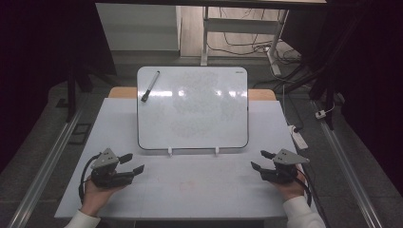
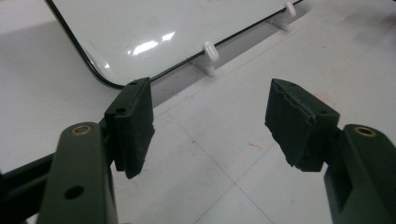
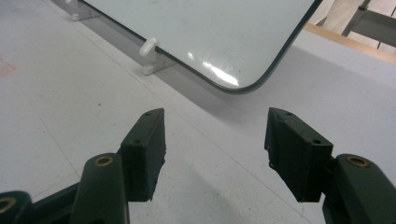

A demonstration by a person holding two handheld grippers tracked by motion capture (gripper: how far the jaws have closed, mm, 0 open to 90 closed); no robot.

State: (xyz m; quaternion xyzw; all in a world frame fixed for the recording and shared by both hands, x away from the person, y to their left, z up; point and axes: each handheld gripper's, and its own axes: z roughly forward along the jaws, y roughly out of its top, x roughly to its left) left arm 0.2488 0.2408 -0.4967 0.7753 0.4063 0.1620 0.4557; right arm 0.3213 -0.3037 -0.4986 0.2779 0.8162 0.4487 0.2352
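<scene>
Both tongs point(image 1: 133, 163) point(image 1: 260, 160) gaping empty, marker point(image 1: 150, 86) slanting on whiteboard point(image 1: 192, 108), cap near-left.

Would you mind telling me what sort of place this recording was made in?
Probably a lab or workshop set up for recording: a white table holding a whiteboard with a marker, floor rails alongside, and loose cables beyond.

Your right gripper point(image 3: 215, 154): two black jaws rising from the bottom of the frame, set wide apart with nothing between them, over the pale grey table surface point(image 3: 70, 112). Your glossy white board with a thin dark rounded edge point(image 3: 210, 32): upper centre, standing on small white plastic feet point(image 3: 152, 58). Strip of light wooden edge point(image 3: 345, 42): upper right.
</scene>
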